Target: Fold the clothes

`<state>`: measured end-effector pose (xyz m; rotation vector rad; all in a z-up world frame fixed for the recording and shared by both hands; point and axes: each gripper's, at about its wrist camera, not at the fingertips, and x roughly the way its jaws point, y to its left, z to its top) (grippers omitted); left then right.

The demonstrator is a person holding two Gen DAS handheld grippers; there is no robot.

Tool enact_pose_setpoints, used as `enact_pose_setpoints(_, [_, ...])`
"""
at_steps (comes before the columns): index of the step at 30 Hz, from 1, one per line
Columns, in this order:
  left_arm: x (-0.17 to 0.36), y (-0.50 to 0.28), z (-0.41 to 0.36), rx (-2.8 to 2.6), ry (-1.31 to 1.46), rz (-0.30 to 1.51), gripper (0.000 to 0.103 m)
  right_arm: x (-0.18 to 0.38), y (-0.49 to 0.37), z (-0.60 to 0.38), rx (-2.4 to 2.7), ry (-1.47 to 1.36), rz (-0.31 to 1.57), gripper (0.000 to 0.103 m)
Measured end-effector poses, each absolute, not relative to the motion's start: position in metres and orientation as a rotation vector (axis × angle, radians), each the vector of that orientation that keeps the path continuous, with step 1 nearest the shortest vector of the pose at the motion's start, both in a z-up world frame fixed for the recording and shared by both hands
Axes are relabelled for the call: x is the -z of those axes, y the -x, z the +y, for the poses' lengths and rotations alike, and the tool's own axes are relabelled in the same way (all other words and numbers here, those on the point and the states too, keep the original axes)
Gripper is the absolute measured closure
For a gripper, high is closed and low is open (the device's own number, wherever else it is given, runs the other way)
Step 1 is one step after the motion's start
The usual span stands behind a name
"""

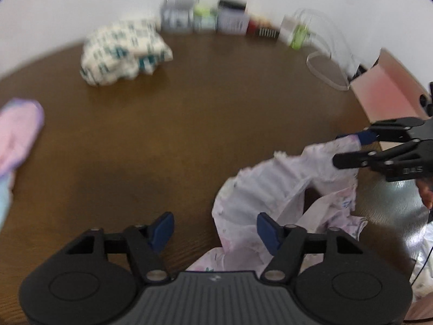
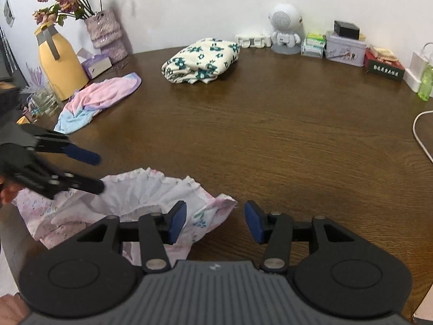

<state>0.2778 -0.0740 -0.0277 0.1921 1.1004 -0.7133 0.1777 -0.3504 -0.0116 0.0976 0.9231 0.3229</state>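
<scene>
Clothes here means chiefly a crumpled white-and-pink frilled garment (image 2: 130, 203) lying at the lower left of the right wrist frame, on the brown surface (image 2: 284, 135). It sits left of and partly under the right tool (image 2: 215, 223), whose jaws are spread with nothing between them. The left tool (image 1: 213, 228) is likewise released, the garment just to its right at lower right of its frame. Both are about equally near. The garment is bunched, so its long axis cannot be told. A folded floral piece (image 2: 201, 61) and a pink-blue piece (image 2: 100, 100) lie farther off.
</scene>
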Motion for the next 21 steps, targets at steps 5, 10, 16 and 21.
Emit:
enact_pose_setpoints(5, [0.032, -0.28, -0.086, 0.714, -0.235, 1.125, 0.09, 0.019, -0.188, -0.357, -0.365, -0.122, 0.928, 0.079])
enact_pose_setpoints(10, [0.024, -0.266, -0.094, 0.698, -0.281, 1.057, 0.102, 0.015, -0.184, -0.359, -0.436, -0.125, 0.856, 0.1])
enact_pose_setpoints(16, [0.027, -0.21, -0.094, 0.697, -0.424, 0.881, 0.102, -0.008, -0.145, -0.351, -0.538, 0.023, 0.717, 0.101])
enact_pose_setpoints(21, [0.031, -0.162, -0.093, 0.693, -0.544, 0.73, 0.102, -0.01, -0.101, -0.336, -0.636, 0.233, 0.653, 0.1])
